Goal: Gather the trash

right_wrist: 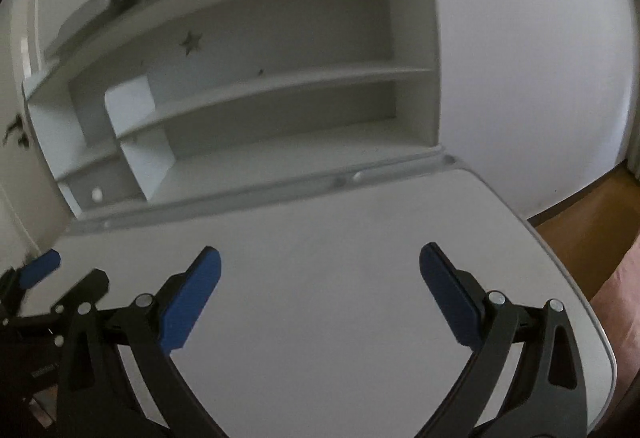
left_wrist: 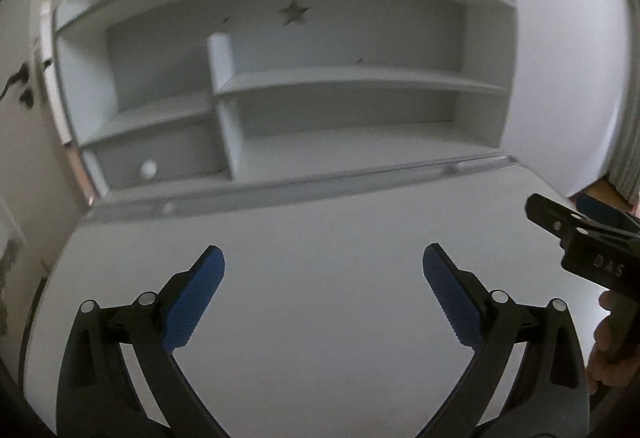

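Now two claws (left_wrist: 323,258) (right_wrist: 320,258) gape, empty

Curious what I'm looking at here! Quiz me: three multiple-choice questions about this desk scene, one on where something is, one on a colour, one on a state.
1. Where is the star?
A. on the shelf's back wall
B. on the desk
C. on the floor

2. What colour are the gripper pads?
A. red
B. blue
C. green

3. How is the left gripper?
A. shut on paper
B. shut, holding nothing
C. open

Answers: 1 A, it sits on the wall of the top compartment of the shelf. 2 B, both pads are blue. 3 C, its fingers stand wide apart over the bare desk.
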Action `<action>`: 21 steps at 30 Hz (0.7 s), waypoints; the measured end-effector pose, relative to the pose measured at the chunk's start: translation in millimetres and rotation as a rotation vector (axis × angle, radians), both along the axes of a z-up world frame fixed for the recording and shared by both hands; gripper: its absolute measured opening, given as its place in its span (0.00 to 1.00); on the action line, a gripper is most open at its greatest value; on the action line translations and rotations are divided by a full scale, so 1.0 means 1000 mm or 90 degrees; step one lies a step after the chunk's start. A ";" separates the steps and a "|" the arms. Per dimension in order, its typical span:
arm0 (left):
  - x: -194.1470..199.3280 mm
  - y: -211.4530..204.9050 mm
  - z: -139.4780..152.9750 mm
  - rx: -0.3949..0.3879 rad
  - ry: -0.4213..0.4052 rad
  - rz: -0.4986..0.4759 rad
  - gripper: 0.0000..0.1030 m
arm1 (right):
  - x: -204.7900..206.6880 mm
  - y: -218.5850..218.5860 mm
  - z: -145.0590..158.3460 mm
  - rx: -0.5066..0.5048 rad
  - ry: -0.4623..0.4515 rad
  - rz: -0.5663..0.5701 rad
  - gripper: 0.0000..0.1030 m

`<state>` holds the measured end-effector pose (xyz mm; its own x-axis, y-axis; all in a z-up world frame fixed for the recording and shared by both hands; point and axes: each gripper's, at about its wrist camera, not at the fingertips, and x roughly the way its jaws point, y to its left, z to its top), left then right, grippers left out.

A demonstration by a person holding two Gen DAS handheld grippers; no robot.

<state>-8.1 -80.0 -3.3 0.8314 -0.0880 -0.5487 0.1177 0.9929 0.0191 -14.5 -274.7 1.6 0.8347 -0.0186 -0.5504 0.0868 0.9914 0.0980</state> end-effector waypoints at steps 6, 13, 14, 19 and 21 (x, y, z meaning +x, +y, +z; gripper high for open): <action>0.002 0.016 -0.017 -0.027 0.042 0.044 0.94 | -0.003 0.006 -0.012 -0.078 -0.011 0.000 0.93; 0.008 0.014 -0.020 0.006 0.047 0.098 0.94 | 0.005 0.008 -0.015 -0.111 0.019 -0.017 0.93; 0.013 0.015 -0.023 0.014 0.067 0.111 0.94 | 0.005 0.007 -0.016 -0.108 0.021 -0.016 0.93; 0.017 0.022 -0.026 -0.011 0.083 0.111 0.94 | 0.002 0.000 -0.018 -0.088 0.015 -0.027 0.93; 0.016 0.021 -0.026 -0.006 0.080 0.110 0.94 | 0.003 -0.004 -0.019 -0.078 0.020 -0.030 0.93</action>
<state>7.7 -58.9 -29.2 0.7602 0.0442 -0.6482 -0.0538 0.9985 0.0049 -11.8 -278.5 -17.5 0.8138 -0.1269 -0.5671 0.1351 0.9904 -0.0276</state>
